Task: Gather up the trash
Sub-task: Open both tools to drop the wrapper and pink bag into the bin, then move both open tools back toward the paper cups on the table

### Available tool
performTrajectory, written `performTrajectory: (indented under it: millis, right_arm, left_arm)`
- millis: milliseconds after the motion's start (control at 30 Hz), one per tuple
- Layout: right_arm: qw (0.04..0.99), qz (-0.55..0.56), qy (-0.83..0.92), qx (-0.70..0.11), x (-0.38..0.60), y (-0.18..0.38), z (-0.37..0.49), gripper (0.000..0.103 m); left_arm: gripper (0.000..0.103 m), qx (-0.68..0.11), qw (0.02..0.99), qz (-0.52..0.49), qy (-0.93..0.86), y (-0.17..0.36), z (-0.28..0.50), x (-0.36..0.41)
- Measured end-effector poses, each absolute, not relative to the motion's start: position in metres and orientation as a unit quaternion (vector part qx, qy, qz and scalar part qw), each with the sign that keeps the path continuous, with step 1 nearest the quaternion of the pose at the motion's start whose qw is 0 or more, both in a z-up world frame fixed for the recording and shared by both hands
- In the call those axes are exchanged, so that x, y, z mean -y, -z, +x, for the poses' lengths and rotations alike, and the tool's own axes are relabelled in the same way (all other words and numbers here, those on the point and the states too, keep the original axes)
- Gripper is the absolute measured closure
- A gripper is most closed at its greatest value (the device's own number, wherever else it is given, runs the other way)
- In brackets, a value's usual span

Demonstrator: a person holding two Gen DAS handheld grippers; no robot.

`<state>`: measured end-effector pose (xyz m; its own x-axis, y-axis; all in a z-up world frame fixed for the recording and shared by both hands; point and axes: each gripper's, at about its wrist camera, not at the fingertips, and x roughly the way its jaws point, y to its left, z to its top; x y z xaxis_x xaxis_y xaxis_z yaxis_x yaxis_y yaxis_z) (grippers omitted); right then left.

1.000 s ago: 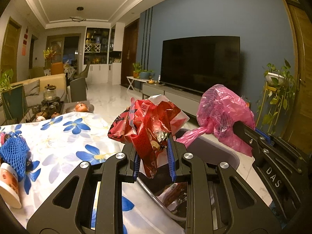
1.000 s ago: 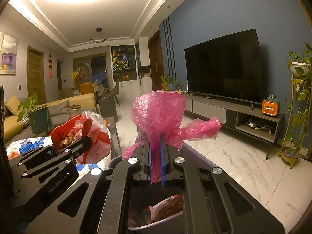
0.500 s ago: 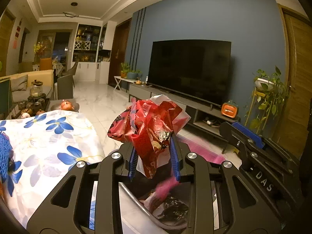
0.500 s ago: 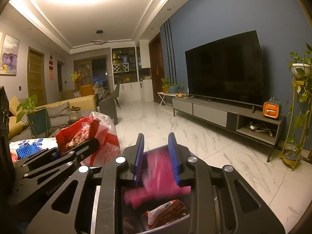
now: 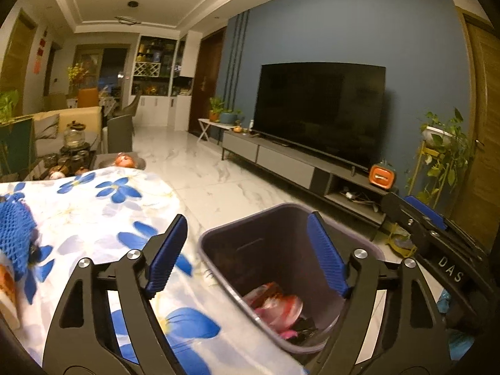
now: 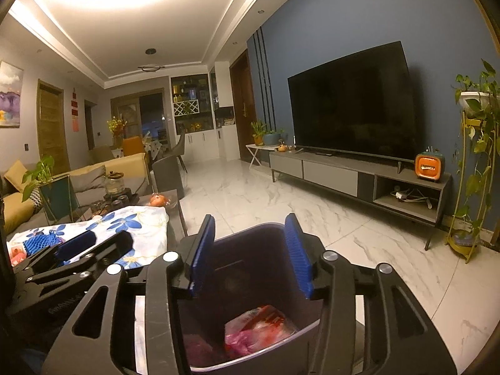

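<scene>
Only readable writing was "DAS" on the side of the right tongs (image 5: 423, 214), seen from the left camera; the lettering on the left tongs (image 6: 73, 243) in the right view was too dim to make out. Compared to a second ago, both were empty now. Left tongs (image 5: 247, 250) had been clamped on the red bag (image 5: 275, 304) and the right tongs (image 6: 250, 251) on the pink bag (image 6: 247, 336), but both sets stood wide apart over the bin (image 5: 281, 215). Both bags lay at the bottom of the bin, which sat on the floor just beside the bench (image 5: 93, 212) with its blue-flower cloth. A blue net (image 5: 14, 234) was on the bench at the left edge.
</scene>
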<state>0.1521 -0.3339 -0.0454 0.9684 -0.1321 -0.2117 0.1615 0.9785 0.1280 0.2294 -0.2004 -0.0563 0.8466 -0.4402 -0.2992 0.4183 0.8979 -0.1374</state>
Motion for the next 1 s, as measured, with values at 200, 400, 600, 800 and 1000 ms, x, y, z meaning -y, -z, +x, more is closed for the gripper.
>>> performTrajectory:
  millis: [200,400,600,800,1000]
  right_arm:
    - [0.99,0.075,0.064,-0.105,0.329,0.048,0.148,0.039]
    - [0.99,0.071,0.058,-0.11,0.316,0.047,0.146,0.036]
    - [0.989,0.076,0.045,-0.115,0.304,0.045,0.142,0.036]
    - [0.989,0.07,0.009,-0.129,0.275,0.05,0.139,0.036]
    - [0.989,0.058,-0.029,-0.132,0.238,0.051,0.137,0.036]
  left_arm:
    - [0.014,-0.156,0.97,-0.033,0.182,0.055,0.214,0.175]
    - [0.013,-0.151,0.979,-0.031,0.135,0.057,0.196,0.143]
    - [0.013,-0.139,0.986,-0.037,0.086,0.057,0.173,0.099]
    - [0.013,-0.14,0.989,-0.03,0.032,0.061,0.154,0.051]
    - [0.013,-0.147,0.988,-0.039,-0.021,0.065,0.133,0.008]
